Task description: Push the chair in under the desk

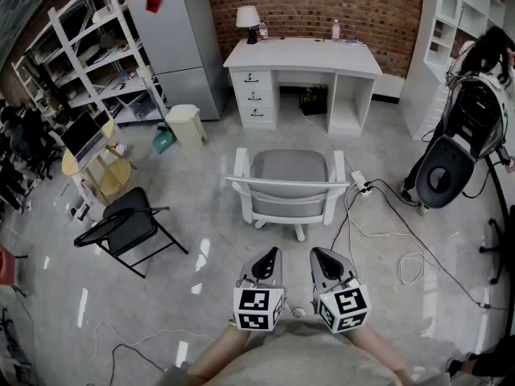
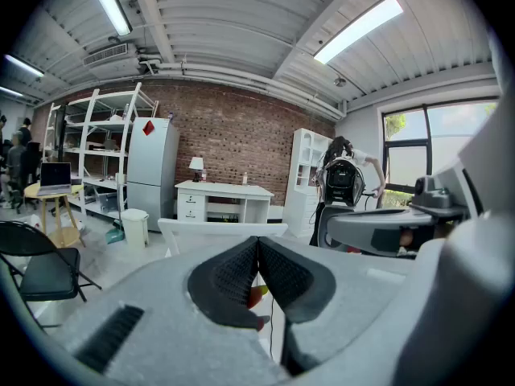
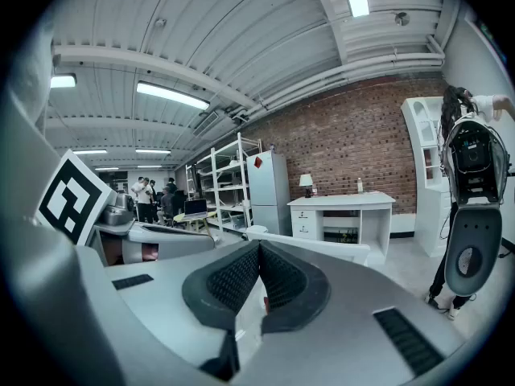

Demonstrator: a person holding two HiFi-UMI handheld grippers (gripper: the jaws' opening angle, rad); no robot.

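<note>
Head view: a white armchair [image 1: 290, 185] with a grey seat stands on the pale floor, well apart from the white desk [image 1: 302, 55] against the brick wall, its backrest turned toward the person. The left gripper [image 1: 271, 253] and right gripper [image 1: 319, 252] hang side by side near the backrest, not touching it, each with jaws pressed together on nothing. Cables run past what seems to be a power strip [image 1: 360, 185] just beside the armchair. A black folding chair [image 1: 129, 227] stands to the left.
</note>
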